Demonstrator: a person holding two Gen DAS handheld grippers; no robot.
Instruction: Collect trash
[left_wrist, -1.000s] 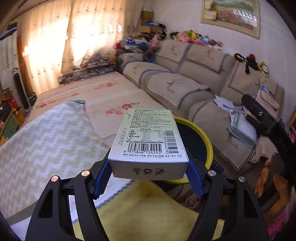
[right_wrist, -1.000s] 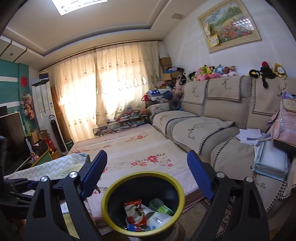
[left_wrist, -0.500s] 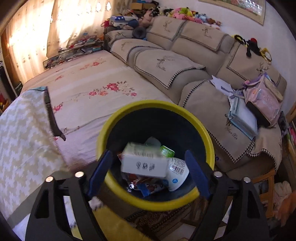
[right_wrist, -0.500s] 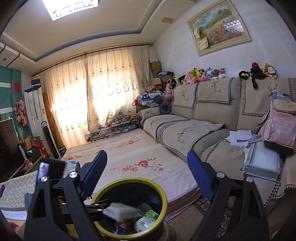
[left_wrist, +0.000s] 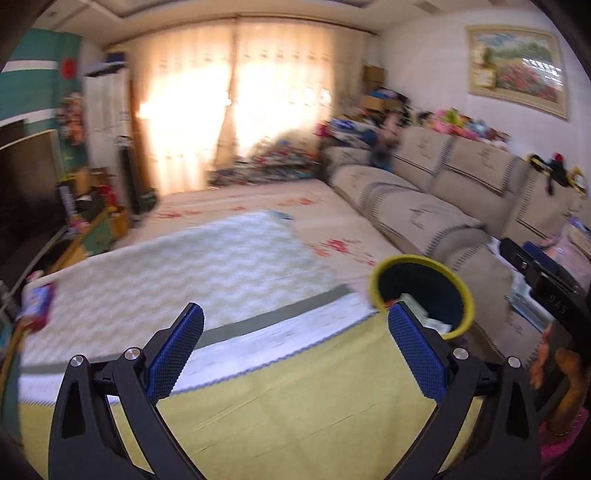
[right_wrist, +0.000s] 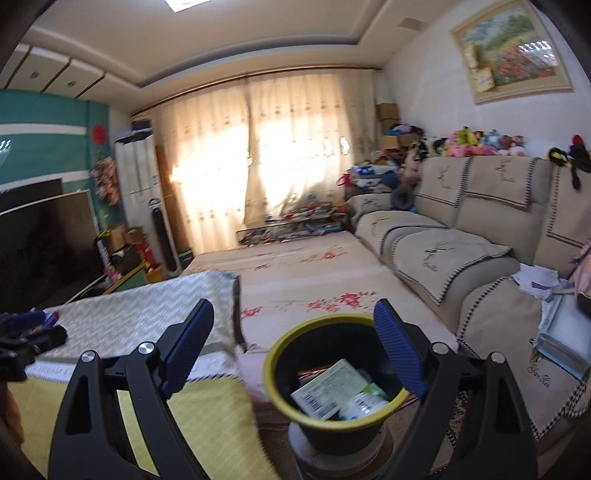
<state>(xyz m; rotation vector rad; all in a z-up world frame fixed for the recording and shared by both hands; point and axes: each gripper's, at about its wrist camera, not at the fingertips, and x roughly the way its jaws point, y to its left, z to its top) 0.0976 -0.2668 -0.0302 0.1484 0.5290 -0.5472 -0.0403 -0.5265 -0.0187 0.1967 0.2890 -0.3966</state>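
A dark bin with a yellow rim (right_wrist: 334, 369) stands beside the low covered platform; in the left wrist view the bin (left_wrist: 421, 295) sits at the right. Inside lies the white carton (right_wrist: 328, 386) with its barcode up, on top of other wrappers. My left gripper (left_wrist: 293, 345) hangs over the yellow cloth, left of the bin, its jaws opening wide with nothing between them. My right gripper (right_wrist: 293, 349) is open and empty, just above the bin's near side. A colourful packet (left_wrist: 37, 306) lies at the far left edge of the zigzag cloth.
A beige sofa (right_wrist: 461, 236) with papers and a bag runs along the right. The floral-covered platform (right_wrist: 295, 273) and zigzag cloth (left_wrist: 166, 266) fill the middle. A television (right_wrist: 40, 243) and boxes stand at left. A hand (left_wrist: 561, 376) holds the other gripper at right.
The left gripper carried the white carton over the bin, let it drop in, then swung back left and away. The right gripper turned slightly left and stayed open.
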